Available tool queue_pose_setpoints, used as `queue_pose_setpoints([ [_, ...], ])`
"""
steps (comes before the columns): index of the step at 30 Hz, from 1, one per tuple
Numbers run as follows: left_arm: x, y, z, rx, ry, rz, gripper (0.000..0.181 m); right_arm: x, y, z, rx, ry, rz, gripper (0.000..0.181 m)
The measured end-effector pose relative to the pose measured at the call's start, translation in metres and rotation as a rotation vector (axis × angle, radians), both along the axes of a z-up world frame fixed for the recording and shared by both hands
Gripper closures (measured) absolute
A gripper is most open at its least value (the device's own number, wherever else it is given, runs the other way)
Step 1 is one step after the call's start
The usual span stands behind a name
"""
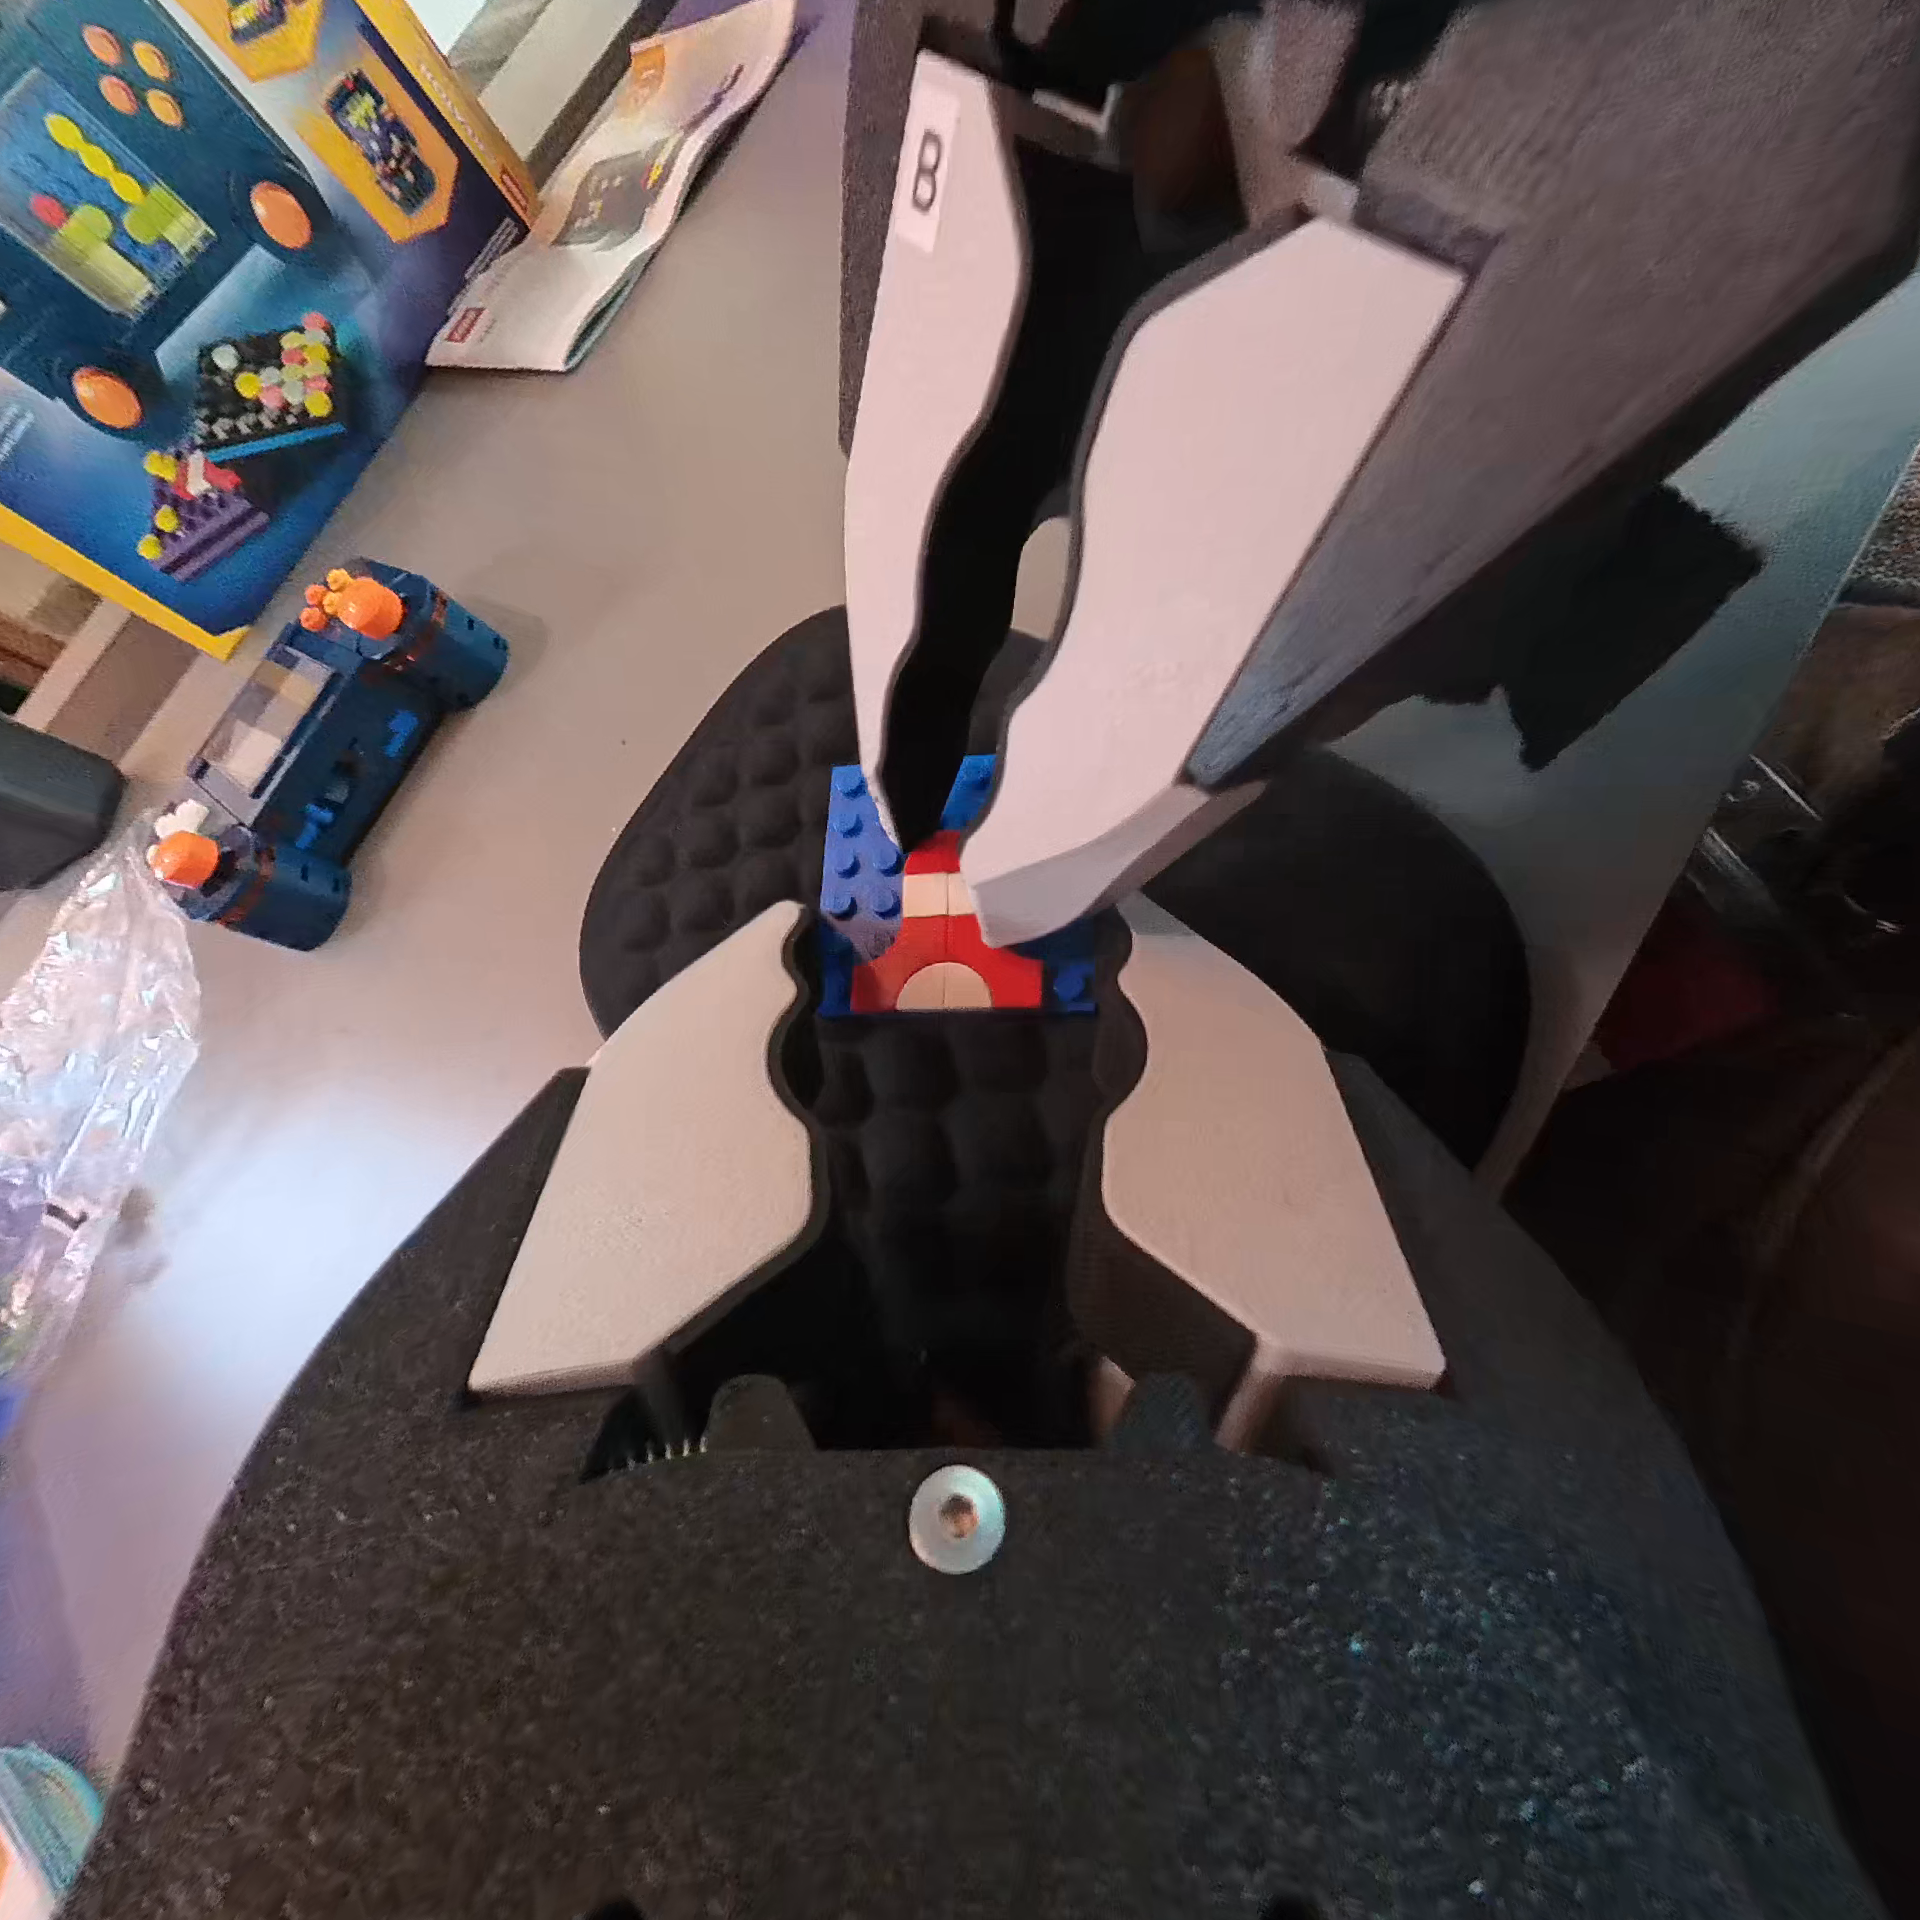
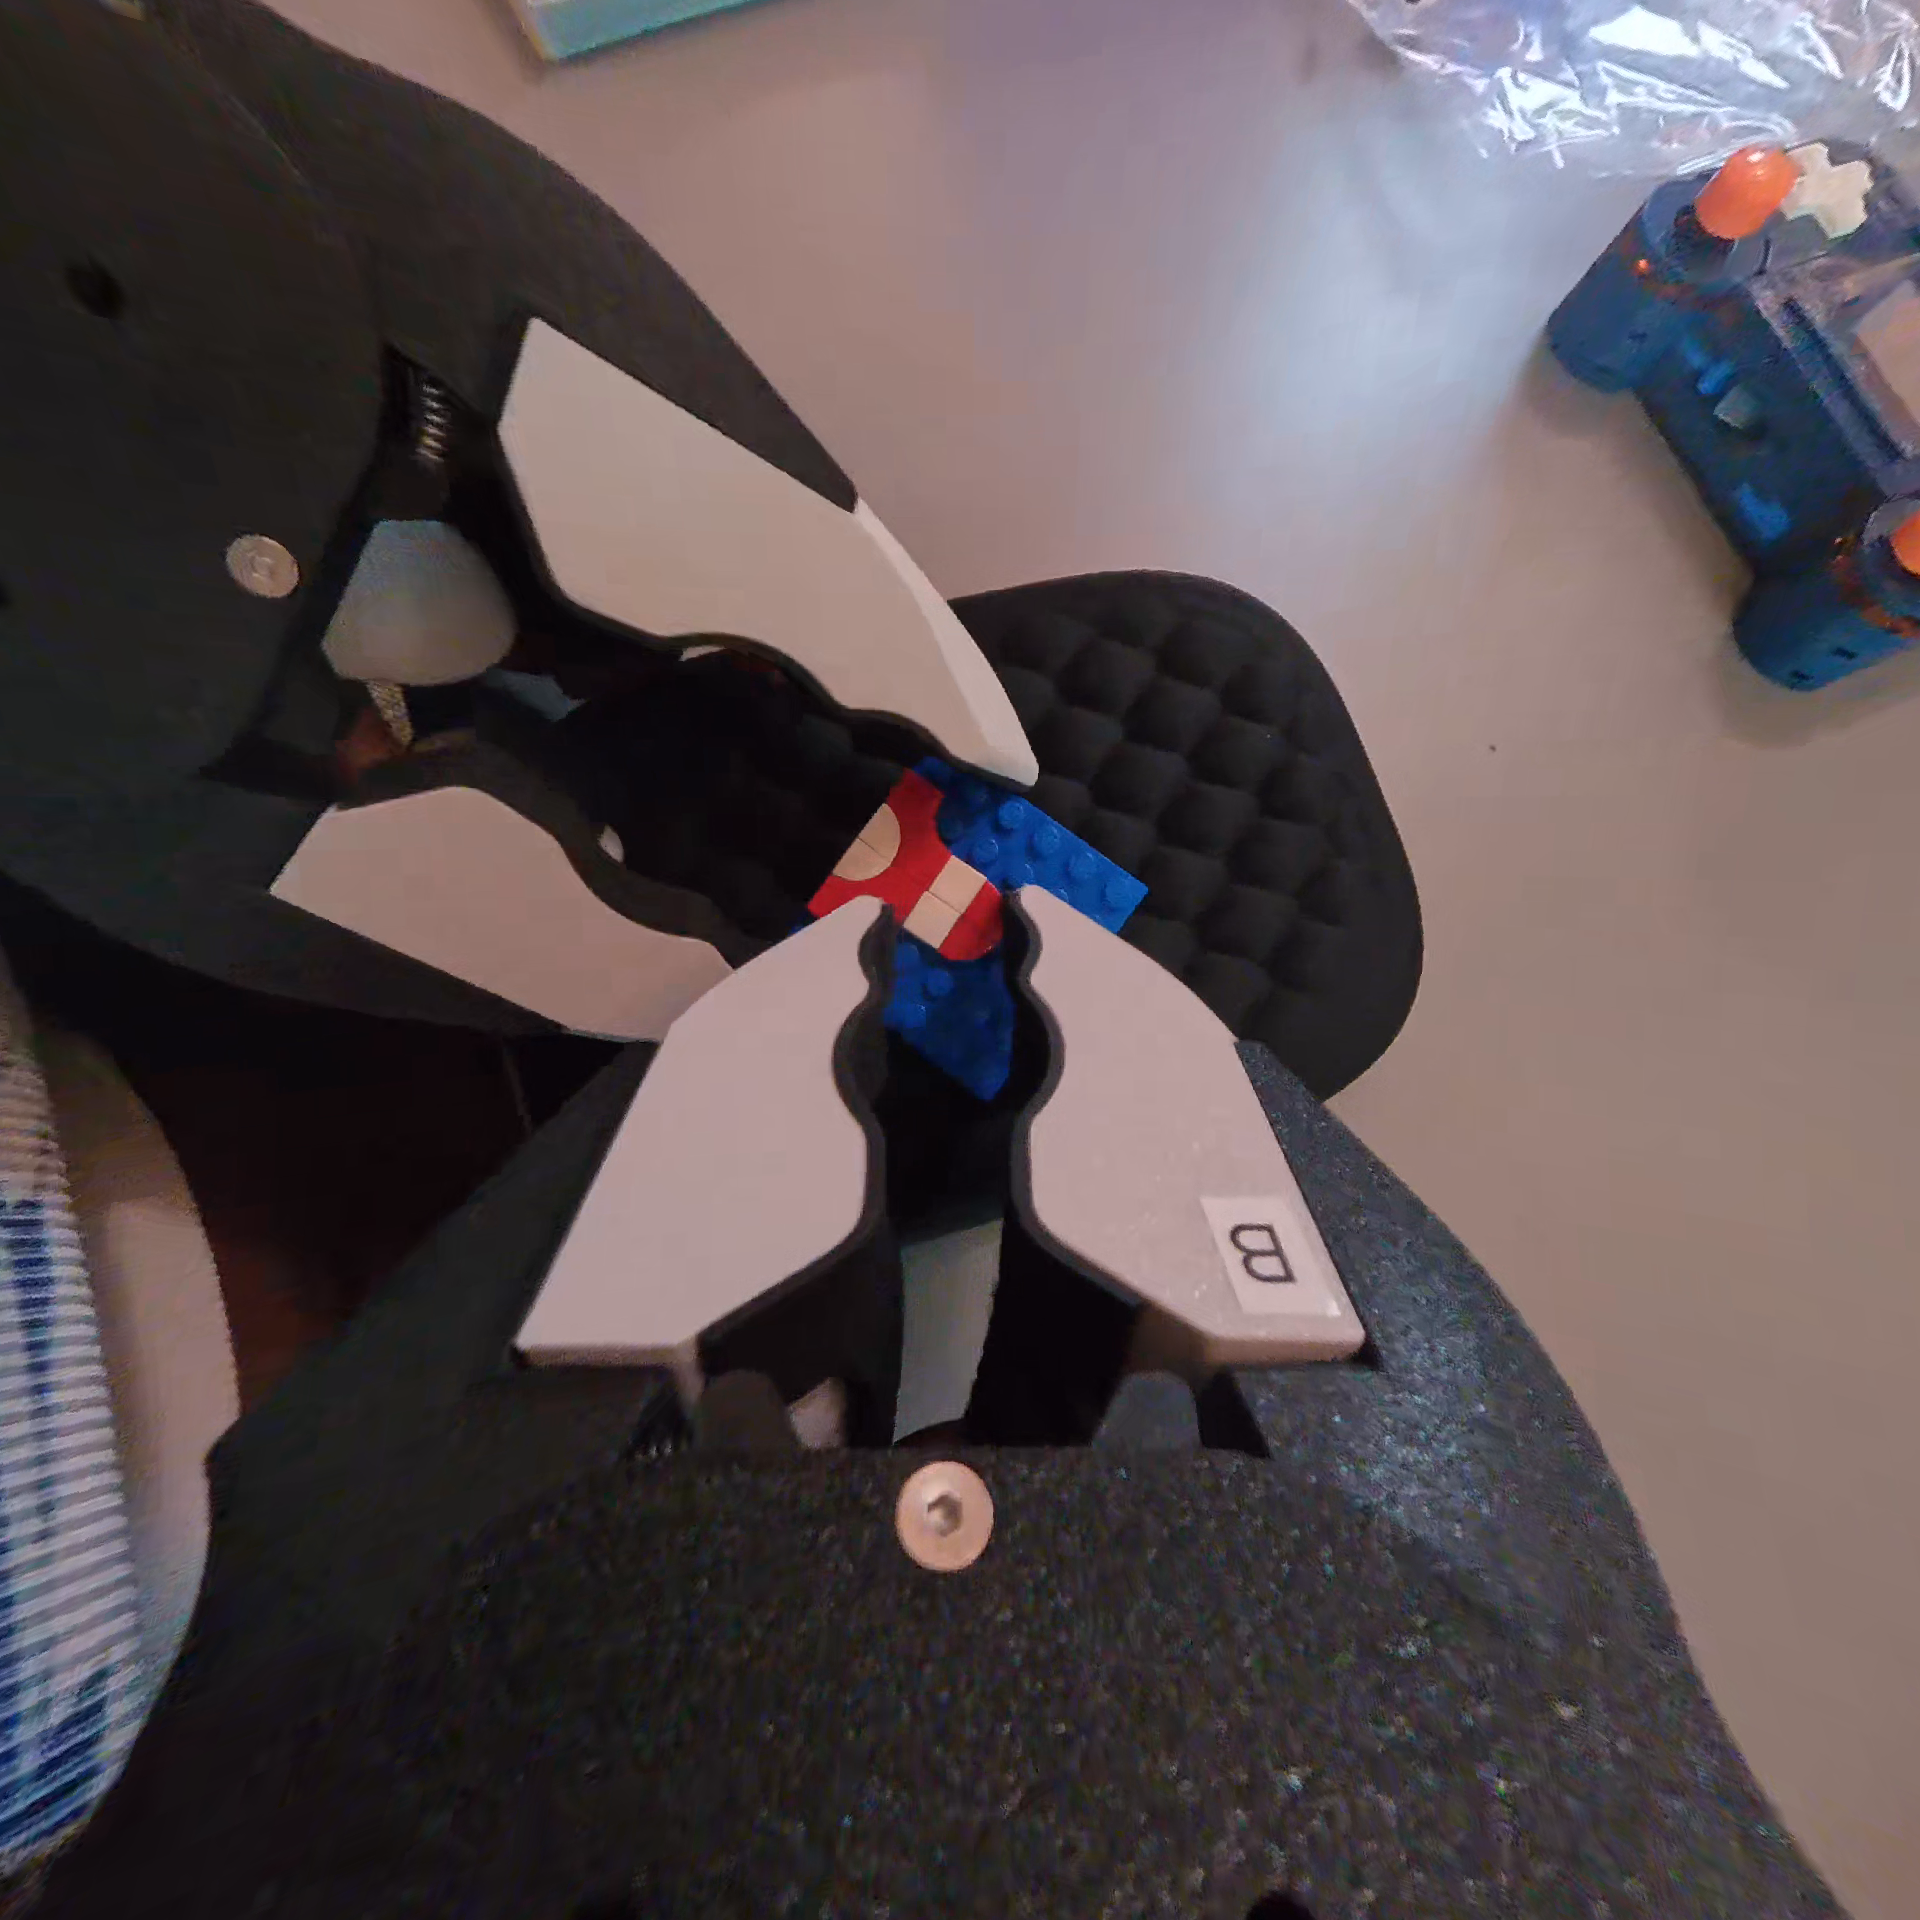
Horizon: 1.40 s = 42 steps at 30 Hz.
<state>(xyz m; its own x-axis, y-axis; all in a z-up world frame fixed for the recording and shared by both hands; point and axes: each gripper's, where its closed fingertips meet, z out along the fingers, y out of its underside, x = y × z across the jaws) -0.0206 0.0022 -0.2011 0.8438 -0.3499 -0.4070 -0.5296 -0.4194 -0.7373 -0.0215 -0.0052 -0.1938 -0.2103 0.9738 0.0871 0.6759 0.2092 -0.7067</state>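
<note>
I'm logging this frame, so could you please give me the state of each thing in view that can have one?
Left tool: shut on the blue studded plate, gripping its sides.
Right tool: shut on the red-and-white brick assembly.
Blue studded plate: over the black dimpled pad, red-and-white brick assembly on top.
Dark blue brick-built controller with orange knobs: lying on the grey table, untouched.
Clear plastic bag: crumpled.
Paper booklet: lying flat.

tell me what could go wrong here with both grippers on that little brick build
1. The right gripper pinches only the narrow red and white piece, so it might pop off the blue plate.
2. The left gripper holds the plate by its near edge; a push could tilt it.
3. The plate sits over a soft, bumpy black pad, so pressing down may rock it. The fingertips are crowded and could collide.
</note>
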Motion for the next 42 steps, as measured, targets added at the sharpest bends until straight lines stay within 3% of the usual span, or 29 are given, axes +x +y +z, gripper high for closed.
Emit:
queue_pose_setpoints([
  [3,0.009,0.000,0.001,0.049,0.142,-0.069,0.152,-0.003,0.001,-0.003,-0.159,-0.018,-0.012,0.161],
  [6,0.007,0.001,0.001,0.024,-0.025,-0.049,0.150,-0.004,0.003,-0.003,-0.221,0.023,-0.008,0.163],
  [7,0.007,0.001,0.001,0.015,-0.043,-0.035,0.149,-0.005,0.006,-0.002,-0.201,0.039,-0.019,0.172],
  [14,0.008,0.001,0.002,0.029,-0.039,-0.040,0.148,-0.006,0.008,0.002,-0.177,0.136,0.039,0.175],
  [16,0.008,0.001,0.003,0.034,-0.052,-0.061,0.148,-0.002,0.002,0.006,-0.253,0.166,0.115,0.159],
  [19,0.009,-0.003,0.005,0.012,-0.126,-0.119,0.147,0.012,0.006,0.012,-0.233,0.179,0.240,0.115],
  [25,0.006,-0.005,0.018,-0.126,-0.554,-0.185,0.149,0.015,0.012,0.007,0.193,0.235,0.541,0.131],
  [27,0.003,-0.005,0.024,-0.176,-0.739,-0.205,0.150,0.005,0.012,0.003,0.322,0.259,0.580,0.132],
  [28,0.002,-0.005,0.026,-0.206,-0.825,-0.208,0.150,0.002,0.007,0.005,0.354,0.294,0.607,0.144],
  [29,0.001,-0.004,0.027,-0.223,-0.881,-0.208,0.150,-0.003,0.004,0.010,0.384,0.344,0.604,0.163],
  [31,-0.003,-0.004,0.034,-0.184,-0.905,-0.221,0.155,-0.008,0.006,0.013,0.390,0.354,0.556,0.166],
  [34,-0.013,-0.004,0.050,0.009,-0.751,-0.193,0.135,-0.005,0.011,0.020,0.216,0.317,0.418,0.168],
  [37,-0.012,-0.010,0.063,0.210,-0.481,-0.218,0.139,-0.001,0.007,0.026,0.065,0.300,0.301,0.168],
  [42,-0.007,-0.010,0.049,0.225,0.033,-0.274,0.154,0.001,-0.003,0.021,-0.024,0.202,0.242,0.168],
])
